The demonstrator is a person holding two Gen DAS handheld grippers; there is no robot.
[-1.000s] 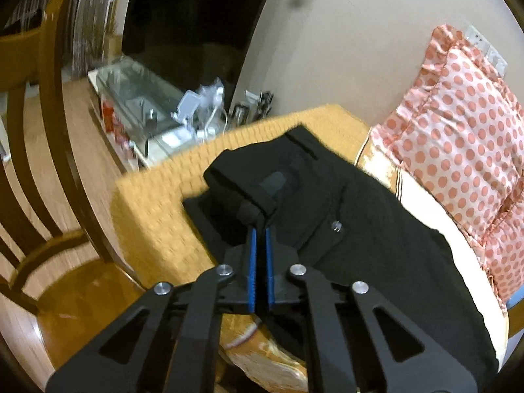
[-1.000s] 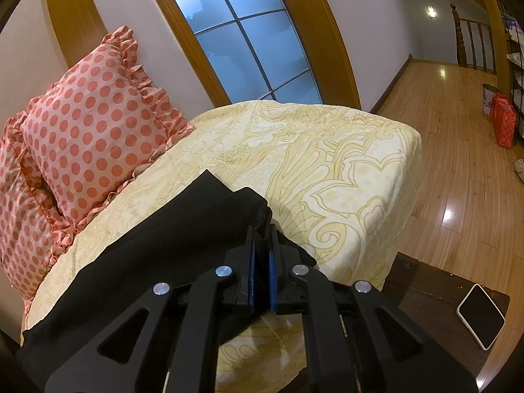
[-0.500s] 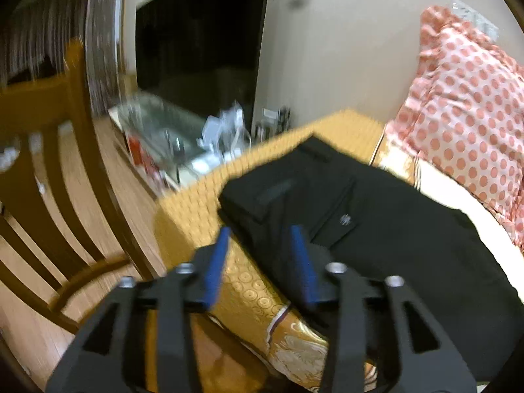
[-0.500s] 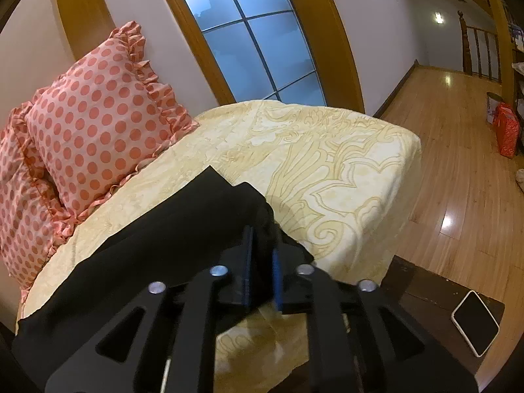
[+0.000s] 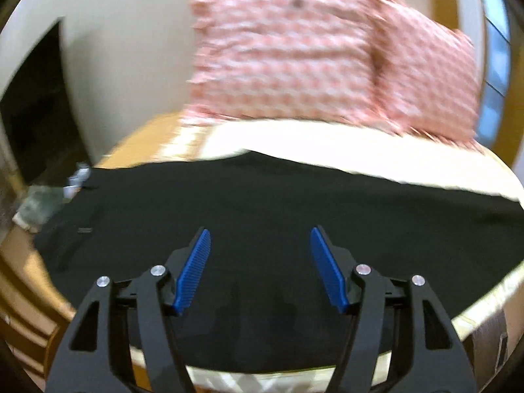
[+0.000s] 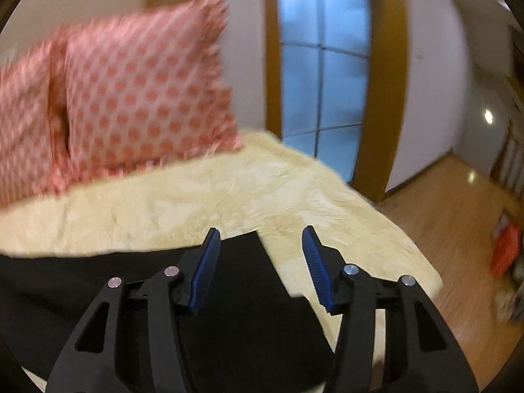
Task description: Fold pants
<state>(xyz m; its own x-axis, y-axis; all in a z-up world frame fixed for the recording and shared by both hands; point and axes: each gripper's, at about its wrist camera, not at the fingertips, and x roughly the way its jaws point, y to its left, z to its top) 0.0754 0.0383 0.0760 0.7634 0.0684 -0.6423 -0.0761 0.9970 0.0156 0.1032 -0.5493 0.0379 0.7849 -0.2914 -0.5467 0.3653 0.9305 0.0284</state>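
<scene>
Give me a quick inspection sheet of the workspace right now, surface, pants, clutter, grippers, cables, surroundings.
Surface: cream patterned bedspread, lying flat.
Job's things: black pants spread across the bedspread, one end below the right gripper.
Clutter: small blurred items at far left, not identifiable.
Grippers: left gripper and right gripper both opening, nothing between the blue fingers.
Cables: nothing seen.
Surroundings: two pink polka-dot pillows against the wall, arched window, wooden floor, orange item on the floor.
</scene>
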